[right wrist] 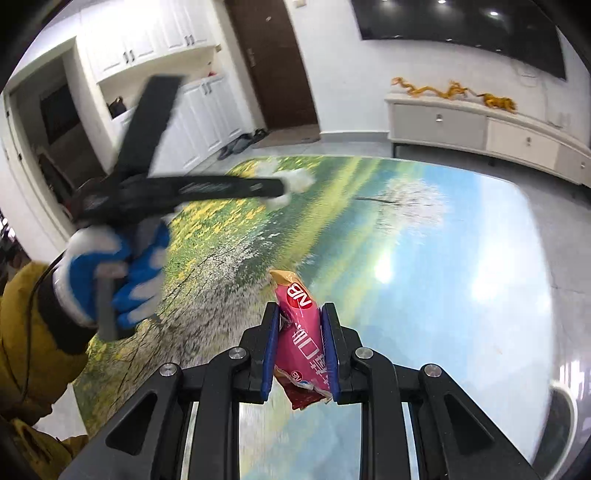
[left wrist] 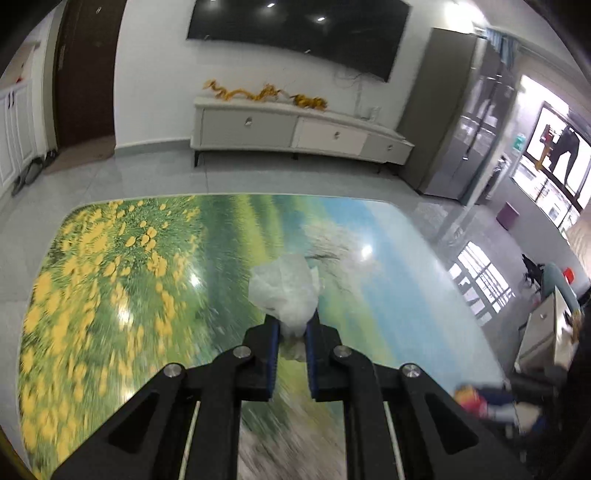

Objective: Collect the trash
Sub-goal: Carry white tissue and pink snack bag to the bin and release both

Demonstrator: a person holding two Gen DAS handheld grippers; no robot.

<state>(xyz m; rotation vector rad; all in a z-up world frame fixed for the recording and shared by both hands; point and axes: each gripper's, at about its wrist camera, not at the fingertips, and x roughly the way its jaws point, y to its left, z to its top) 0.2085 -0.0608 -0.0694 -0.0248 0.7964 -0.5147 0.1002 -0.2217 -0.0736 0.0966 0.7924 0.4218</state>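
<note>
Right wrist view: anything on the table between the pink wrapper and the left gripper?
No. The table is bare between the pink wrapper, clamped in the right gripper, and the left gripper holding crumpled tissue.

Two close wrist views angled down over one shared table (left wrist: 110,258).

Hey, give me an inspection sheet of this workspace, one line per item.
Surface: glossy table printed with a meadow and sky scene.
Job's things: crumpled white tissue; pink snack wrapper.
Clutter: nothing seen on the tabletop.
Grippers: left gripper shut on the tissue; right gripper shut on the wrapper; jaws clamp both.
Cables: thin dark cable along the yellow sleeve.
Surroundings: wall television, white cabinet, brown door, shoes on the floor.
</note>
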